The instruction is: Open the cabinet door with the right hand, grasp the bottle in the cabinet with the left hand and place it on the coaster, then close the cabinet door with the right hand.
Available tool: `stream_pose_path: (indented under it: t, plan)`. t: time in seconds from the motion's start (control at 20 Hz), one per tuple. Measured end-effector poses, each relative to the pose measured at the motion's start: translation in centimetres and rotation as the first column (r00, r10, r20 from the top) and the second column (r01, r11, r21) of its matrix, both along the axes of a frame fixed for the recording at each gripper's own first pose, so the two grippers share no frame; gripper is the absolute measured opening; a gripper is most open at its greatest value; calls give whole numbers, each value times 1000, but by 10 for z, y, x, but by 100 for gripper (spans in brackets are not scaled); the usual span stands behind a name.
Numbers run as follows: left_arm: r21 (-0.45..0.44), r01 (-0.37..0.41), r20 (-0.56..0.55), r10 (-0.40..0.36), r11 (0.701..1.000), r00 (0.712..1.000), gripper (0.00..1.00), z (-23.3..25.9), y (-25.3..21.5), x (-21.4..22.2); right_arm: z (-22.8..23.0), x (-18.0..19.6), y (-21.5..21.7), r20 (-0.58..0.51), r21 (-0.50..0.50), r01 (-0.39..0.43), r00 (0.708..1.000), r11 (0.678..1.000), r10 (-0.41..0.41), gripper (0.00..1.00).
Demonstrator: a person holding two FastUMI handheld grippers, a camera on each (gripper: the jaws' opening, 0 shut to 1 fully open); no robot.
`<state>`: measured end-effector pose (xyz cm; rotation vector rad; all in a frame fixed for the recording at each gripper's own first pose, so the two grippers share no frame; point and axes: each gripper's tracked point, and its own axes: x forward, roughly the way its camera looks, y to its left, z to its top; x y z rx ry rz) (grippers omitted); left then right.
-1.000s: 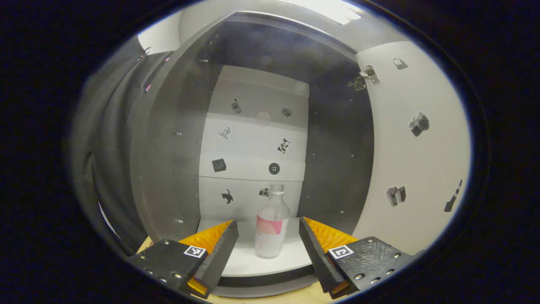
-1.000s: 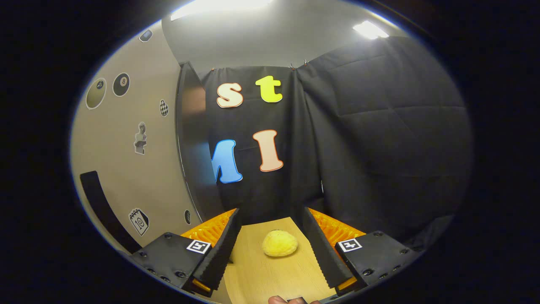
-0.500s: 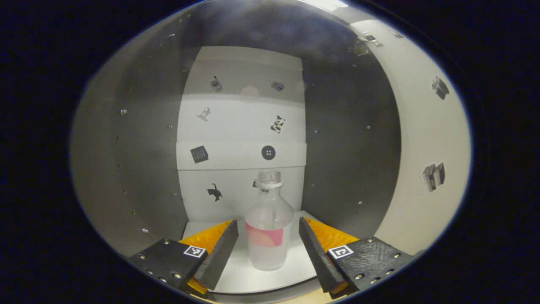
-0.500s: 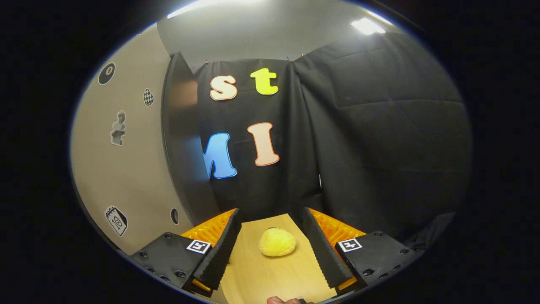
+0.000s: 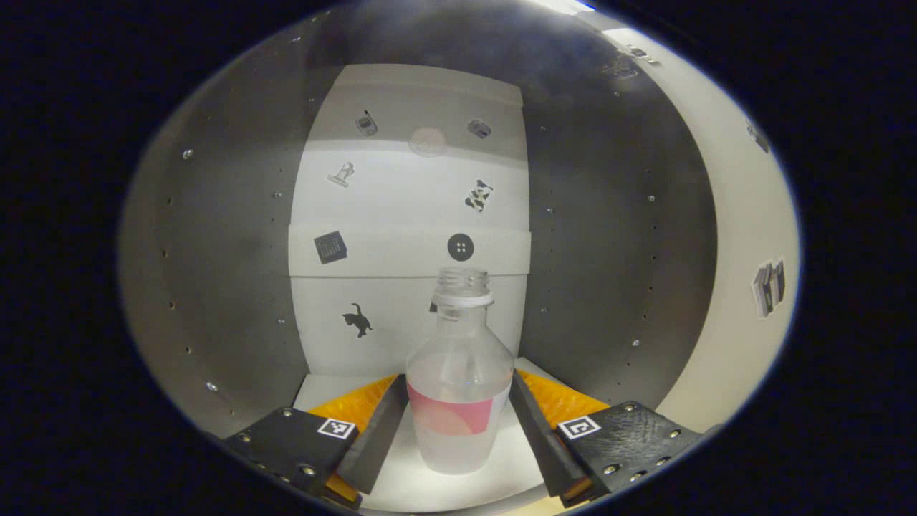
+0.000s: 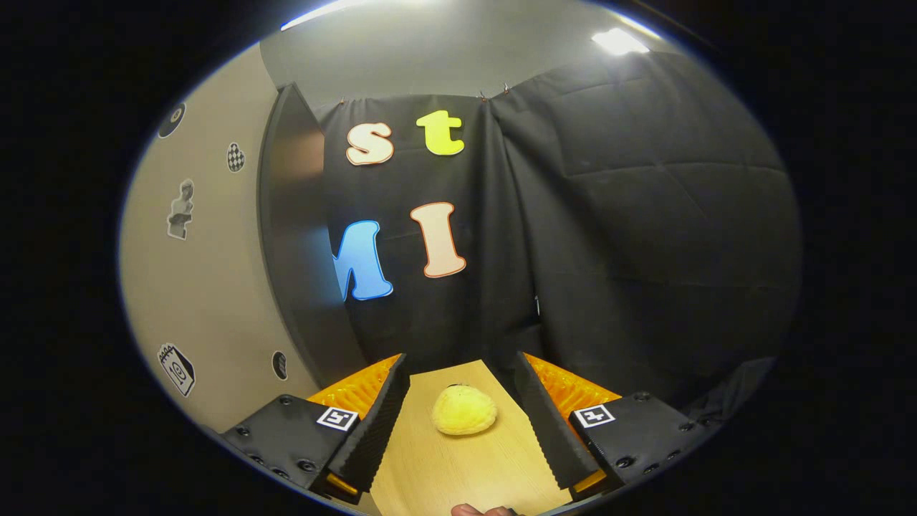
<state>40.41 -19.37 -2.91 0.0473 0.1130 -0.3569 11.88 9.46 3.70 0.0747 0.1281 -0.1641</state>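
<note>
The left tongs (image 5: 458,430) stand wide open inside the cabinet (image 5: 229,251), one finger on each side of the bottle (image 5: 458,387) and level with its pink label. Both fingers look very close to the clear plastic, yet whether either already touches cannot be told from the left gripper view. The bottle stands upright and uncapped on the white shelf (image 5: 516,466), near the front edge, with the sticker-dotted back panel (image 5: 408,208) behind it and the door (image 5: 745,236) swung out to the right.

The step in hand appears to be the grasp: the door is already open, and the bottle has not yet left the shelf. What the next move seems to call for is a squeeze at label height, firm enough to hold but gentle on thin plastic that may buckle, followed by a straight lift and a pull back clear of the shelf lip.

The right tongs (image 6: 462,423) are open too and hold nothing, hovering above the wooden bench (image 6: 458,480) where a small yellow object (image 6: 464,410) lies between their fingers, farther off. In the right gripper view the door stands to the left. Closing it remains that hand's job.
</note>
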Motion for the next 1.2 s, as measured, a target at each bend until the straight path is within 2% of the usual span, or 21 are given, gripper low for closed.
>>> stream_pose_path:
  t: [0.05,0.2,0.4,0.55,0.9,0.95,1.05,1.1,1.2]
  plan:
    - [-1,0,-2,0,1000,1000,86,-1,-1,0,-1,0,0,-5,-4,-3,1000,1000,3,94]
    - [-4,11,-4,-11,1000,1000,75,0,-4,-3,-2,-1,6,-11,25,-29,1000,999,29,94]
    - [5,22,33,-23,1000,999,72,11,-5,-19,-1,1,8,-4,29,-32,999,999,32,94]
    - [-2,25,53,-25,1000,998,73,22,-3,-39,-2,1,12,-13,27,-74,997,997,74,94]
    - [-18,25,146,-22,1000,989,72,56,27,-122,2,4,24,18,39,-136,991,990,135,94]
    - [-10,18,158,-16,1000,987,70,59,36,-136,2,5,24,22,41,-137,990,990,137,94]
    - [14,2,172,-5,1000,985,74,61,53,-169,1,5,25,20,43,-139,990,989,139,94]
    - [27,-9,174,4,1000,985,70,59,61,-184,1,3,28,13,47,-145,989,988,145,94]
    - [45,-35,178,26,998,984,70,54,79,-218,0,-2,29,7,33,-161,987,986,161,94]
